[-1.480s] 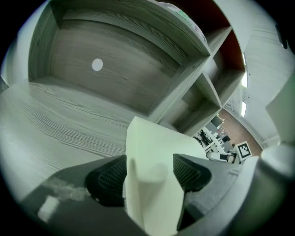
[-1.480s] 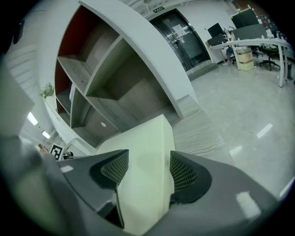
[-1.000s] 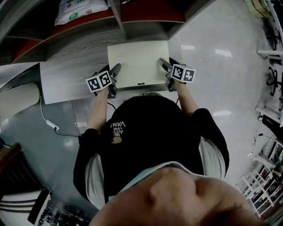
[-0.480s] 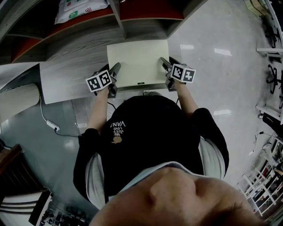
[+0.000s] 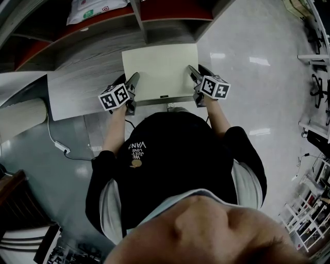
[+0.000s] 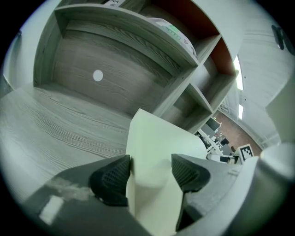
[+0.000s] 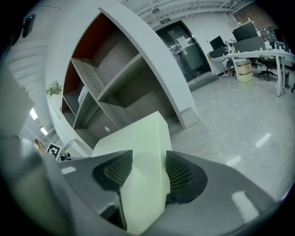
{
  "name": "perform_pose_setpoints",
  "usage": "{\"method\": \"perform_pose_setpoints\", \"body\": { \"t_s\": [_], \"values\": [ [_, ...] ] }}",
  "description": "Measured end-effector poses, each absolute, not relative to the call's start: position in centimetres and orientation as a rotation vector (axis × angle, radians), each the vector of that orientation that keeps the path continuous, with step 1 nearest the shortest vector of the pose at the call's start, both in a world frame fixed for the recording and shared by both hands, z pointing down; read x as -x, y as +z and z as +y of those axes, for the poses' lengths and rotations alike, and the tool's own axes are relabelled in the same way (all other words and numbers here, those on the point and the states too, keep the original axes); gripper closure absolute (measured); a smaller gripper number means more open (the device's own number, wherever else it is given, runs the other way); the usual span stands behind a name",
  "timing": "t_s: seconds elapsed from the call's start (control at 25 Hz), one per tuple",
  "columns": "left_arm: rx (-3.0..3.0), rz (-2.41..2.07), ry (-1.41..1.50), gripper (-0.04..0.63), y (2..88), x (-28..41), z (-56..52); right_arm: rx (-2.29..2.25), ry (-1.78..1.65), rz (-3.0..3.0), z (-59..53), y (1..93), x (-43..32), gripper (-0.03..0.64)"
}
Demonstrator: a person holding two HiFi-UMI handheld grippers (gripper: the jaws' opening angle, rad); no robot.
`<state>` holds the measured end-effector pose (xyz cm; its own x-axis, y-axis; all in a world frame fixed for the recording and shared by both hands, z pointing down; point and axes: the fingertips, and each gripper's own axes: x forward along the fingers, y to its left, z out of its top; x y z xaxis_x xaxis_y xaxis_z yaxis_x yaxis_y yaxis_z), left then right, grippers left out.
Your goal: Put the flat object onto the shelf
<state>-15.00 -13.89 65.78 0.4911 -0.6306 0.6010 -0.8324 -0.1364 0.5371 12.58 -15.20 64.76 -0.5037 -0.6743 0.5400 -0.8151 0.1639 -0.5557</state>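
The flat object is a pale yellow-green box (image 5: 160,72), held level over the front of the grey wood shelf board (image 5: 87,77). My left gripper (image 5: 133,83) is at its left edge and my right gripper (image 5: 194,75) at its right edge. In the left gripper view the box (image 6: 156,147) fills the gap between the pads of the left gripper (image 6: 150,173). In the right gripper view the box (image 7: 138,143) sits between the pads of the right gripper (image 7: 149,170). Both pairs of jaws are closing on the box's thin sides and touch it.
The shelf unit (image 7: 115,92) has several grey compartments with red back panels. A white packet (image 5: 95,10) lies in an upper one. A white cable (image 5: 56,144) trails on the glossy floor at the left. Office desks and chairs (image 7: 258,55) stand far off at the right.
The box and both grippers have shifted slightly farther in toward the shelf, and the box's far edge has moved a little to the left.
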Motion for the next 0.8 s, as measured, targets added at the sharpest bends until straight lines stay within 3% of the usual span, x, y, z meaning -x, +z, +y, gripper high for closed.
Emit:
{"method": "perform_pose_setpoints", "body": {
  "t_s": [0.8],
  "values": [
    [-2.023,-1.272,0.171,0.316,58.6,17.7,-12.4,-1.585,1.093,-2.474,-13.5,56.3,-10.6,0.430]
  ]
}}
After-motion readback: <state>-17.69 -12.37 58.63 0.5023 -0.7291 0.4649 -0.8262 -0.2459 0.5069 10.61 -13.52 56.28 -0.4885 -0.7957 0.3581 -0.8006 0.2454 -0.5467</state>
